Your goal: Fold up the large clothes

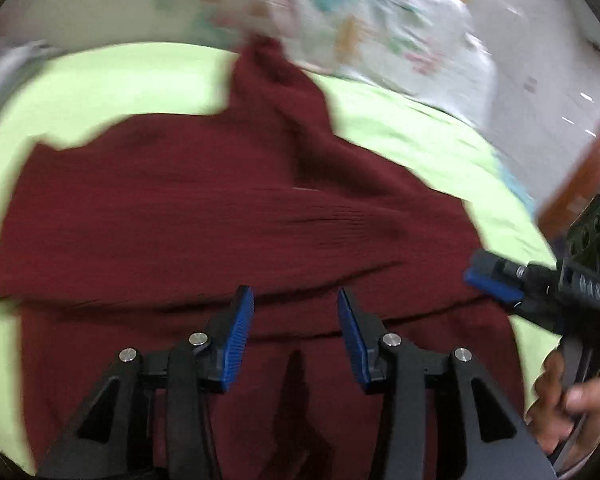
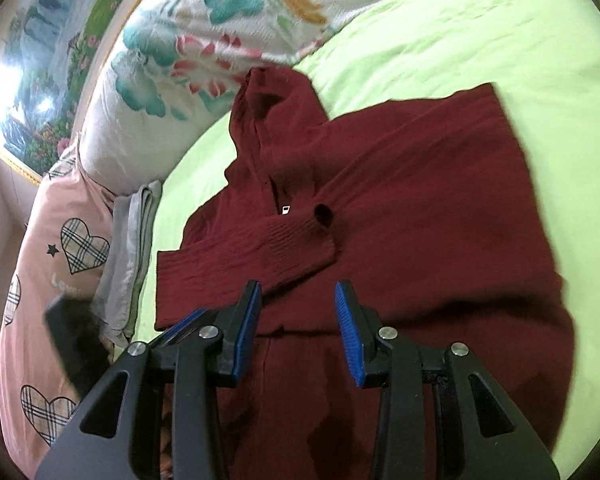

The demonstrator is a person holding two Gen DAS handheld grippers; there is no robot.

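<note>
While both grippers hang parted and empty above it, a maroon sweater (image 2: 400, 208) lies spread on a lime-green bedsheet (image 2: 480, 32), one ribbed sleeve (image 2: 260, 248) already laid across the chest below the turtleneck collar (image 2: 268, 100). The left gripper (image 1: 296, 336) and right gripper (image 2: 298, 332) sit over the sweater's near half, jaws wide, holding nothing; the right gripper also shows at the sweater's right edge in the left view. The next fold likely goes best if both pinch the near hem at matching corners and carry it level toward the collar, keeping the folded sleeve flat. Beyond the collar a floral quilt (image 2: 228, 12) presses close; a pink heart-print pillow (image 2: 60, 248) and grey cloth (image 2: 132, 240) crowd one side of the sweater, while open sheet lies on the other.
</note>
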